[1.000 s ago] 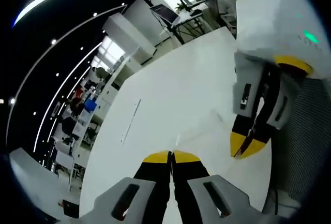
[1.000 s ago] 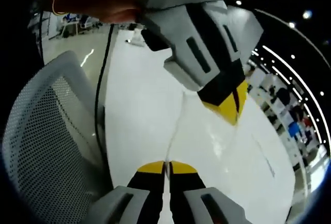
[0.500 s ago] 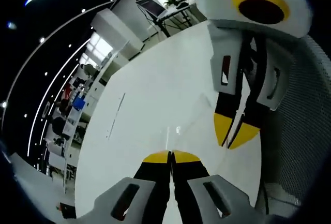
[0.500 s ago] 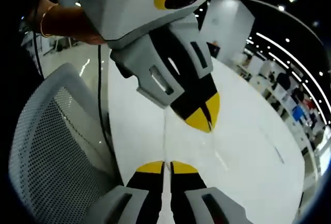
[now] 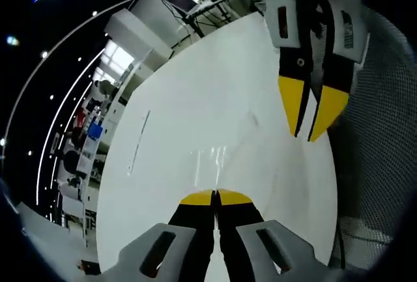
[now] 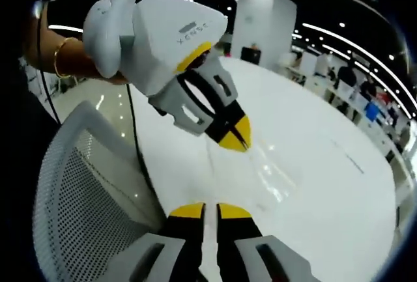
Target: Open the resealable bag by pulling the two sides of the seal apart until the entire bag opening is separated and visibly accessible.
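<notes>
Now, both yellow-tipped claws are pinched onto the thin, clear plastic resealable bag [image 6: 257, 174], which hangs taut between them above the glossy white surface [image 5: 195, 119], near the edge that borders a grey mesh chair back [image 6: 78, 217]. In the left gripper view, the left claw [image 5: 215, 196] has its jaws pressed together on a barely visible film that runs forward as faint glints. The right claw [image 5: 311, 109] enters this view from the top right with its jaws narrowed to a thin slit; a grip on one side of the bag mouth is judged probable, though the transparent plastic makes the contact hard to confirm. In the right gripper view, the left claw [image 6: 236, 137] descends from the upper left, held by a person's hand wearing a thin bangle [image 6: 58, 57], and a pale crease of film links it to the right claw [image 6: 210, 209].

The step in hand appears to be the pulling apart of the seal. To do it well, each claw should keep a firm pinch just beside the seal line, one on each wall, and draw steadily in opposite directions across the seal, not along it. A jerk risks the film slipping from the pads. Separation should proceed from the gripped spot toward both ends. How far the seal has parted cannot be told.
</notes>
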`<state>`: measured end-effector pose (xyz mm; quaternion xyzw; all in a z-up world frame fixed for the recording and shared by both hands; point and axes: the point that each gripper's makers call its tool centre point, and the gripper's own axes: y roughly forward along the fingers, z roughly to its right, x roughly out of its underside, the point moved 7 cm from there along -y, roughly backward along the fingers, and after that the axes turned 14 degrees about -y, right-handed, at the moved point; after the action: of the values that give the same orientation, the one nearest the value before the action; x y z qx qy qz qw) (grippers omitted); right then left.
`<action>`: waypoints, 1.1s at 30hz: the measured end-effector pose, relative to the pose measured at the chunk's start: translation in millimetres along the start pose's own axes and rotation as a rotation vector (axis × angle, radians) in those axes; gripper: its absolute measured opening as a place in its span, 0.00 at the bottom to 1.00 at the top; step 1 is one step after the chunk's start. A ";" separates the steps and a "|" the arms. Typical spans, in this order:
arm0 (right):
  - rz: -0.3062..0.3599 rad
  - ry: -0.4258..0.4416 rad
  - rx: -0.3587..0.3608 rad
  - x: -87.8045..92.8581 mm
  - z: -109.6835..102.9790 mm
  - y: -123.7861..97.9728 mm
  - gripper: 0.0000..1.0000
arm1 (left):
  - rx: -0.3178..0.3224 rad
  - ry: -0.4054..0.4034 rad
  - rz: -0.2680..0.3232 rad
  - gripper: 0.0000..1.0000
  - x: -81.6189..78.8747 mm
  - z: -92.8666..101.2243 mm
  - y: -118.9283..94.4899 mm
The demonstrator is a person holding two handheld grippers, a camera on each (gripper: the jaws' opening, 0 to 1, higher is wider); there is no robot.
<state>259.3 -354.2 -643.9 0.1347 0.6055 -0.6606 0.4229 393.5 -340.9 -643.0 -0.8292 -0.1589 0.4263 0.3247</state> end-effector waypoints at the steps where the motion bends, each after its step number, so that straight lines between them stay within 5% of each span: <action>1: 0.001 0.029 0.010 2.3 1.8 -2.5 0.02 | 0.000 0.005 -0.004 0.00 1.0 -2.7 2.7; 6: 0.015 0.135 0.049 9.9 10.7 -14.0 0.03 | -0.007 0.005 -0.009 0.00 2.3 -14.1 11.1; 14: 0.080 0.296 0.144 21.3 23.6 -37.4 0.19 | -0.001 0.046 -0.025 0.00 2.4 -30.9 26.4; 21: 0.087 0.351 0.201 31.6 29.5 -50.3 0.40 | -0.015 0.081 -0.033 0.00 1.0 -47.6 47.6; 33: 0.069 0.384 0.200 33.6 34.9 -46.6 0.45 | -0.017 0.112 -0.043 0.00 -1.5 -78.6 78.3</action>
<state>217.0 -403.7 -627.0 0.3201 0.6012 -0.6648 0.3068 455.3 -431.2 -661.4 -0.8509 -0.1617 0.3708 0.3351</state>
